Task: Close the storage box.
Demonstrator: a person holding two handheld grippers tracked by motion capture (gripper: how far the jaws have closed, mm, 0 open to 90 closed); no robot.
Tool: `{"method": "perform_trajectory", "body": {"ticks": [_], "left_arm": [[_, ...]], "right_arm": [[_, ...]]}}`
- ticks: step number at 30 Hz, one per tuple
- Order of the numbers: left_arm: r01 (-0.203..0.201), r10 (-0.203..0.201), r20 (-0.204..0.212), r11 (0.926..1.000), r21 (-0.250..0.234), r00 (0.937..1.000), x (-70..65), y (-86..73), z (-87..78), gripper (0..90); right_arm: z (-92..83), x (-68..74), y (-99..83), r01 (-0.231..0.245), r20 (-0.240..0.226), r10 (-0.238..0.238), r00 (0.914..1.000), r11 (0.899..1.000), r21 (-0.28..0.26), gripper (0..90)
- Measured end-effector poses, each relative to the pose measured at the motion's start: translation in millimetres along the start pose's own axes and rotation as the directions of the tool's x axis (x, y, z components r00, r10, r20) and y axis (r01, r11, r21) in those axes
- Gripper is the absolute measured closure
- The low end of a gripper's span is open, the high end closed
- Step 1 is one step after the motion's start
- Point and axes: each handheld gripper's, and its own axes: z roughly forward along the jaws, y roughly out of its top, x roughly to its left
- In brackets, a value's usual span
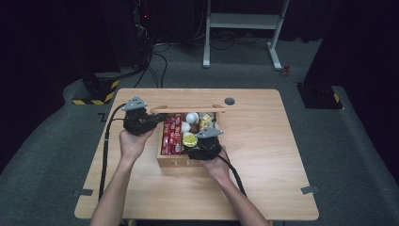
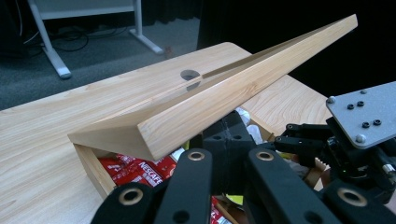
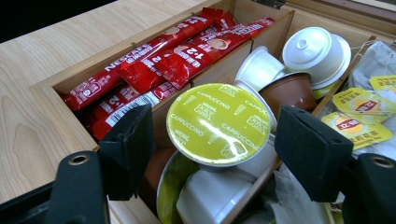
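The right gripper [image 3: 212, 154] is held low in the frame with fingers spread either side of the capsule [image 3: 219, 123] (yellow-lidded, in the box's [image 3: 56, 84] middle compartment); they should be closed squarely. Farther up, the lid [image 2: 224, 93] is kept raised by the left gripper's [image 1: 157, 117] pressed-together fingers.

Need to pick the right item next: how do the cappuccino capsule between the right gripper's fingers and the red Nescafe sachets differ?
The cappuccino capsule is round with a glossy yellow-green foil lid; the Nescafe sachets are long, flat and red. The capsule lies tilted on top of other capsules in the middle compartment; the sachets lie stacked lengthwise in the neighbouring compartment. Both sit in the wooden box.
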Motion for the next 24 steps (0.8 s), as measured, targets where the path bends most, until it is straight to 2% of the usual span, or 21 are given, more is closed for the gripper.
{"method": "perform_trajectory", "body": {"ticks": [6,9,12,19,24], "left_arm": [[-0.005,0.005,-0.001,1.0000,0.003,1.0000,0.3,-0.1,0.9,90.0],[-0.004,0.004,-0.001,1.0000,0.004,1.0000,0.3,0.3,1.3,90.0],[-0.006,0.006,-0.002,1.0000,0.005,1.0000,0.3,0.4,1.4,90.0],[-0.002,0.002,0.000,1.0000,0.008,1.0000,-0.5,-0.2,2.7,90.0],[-0.001,0.001,0.002,1.0000,0.007,1.0000,-0.9,-0.5,3.3,90.0]], "right_arm": [[7.3,5.8,4.0,0.009,0.027,-0.009,0.9996,1.000,0.027,29.4],[8.3,6.6,4.6,0.007,0.043,-0.008,0.9990,0.999,0.033,32.7],[7.9,6.2,4.6,0.004,0.053,-0.006,0.9986,0.999,0.033,36.8],[7.6,6.3,4.3,0.012,0.058,-0.014,0.9982,1.000,0.029,37.2],[3.4,6.7,5.2,0.015,0.060,-0.015,0.9981,1.000,0.006,37.3]]}}
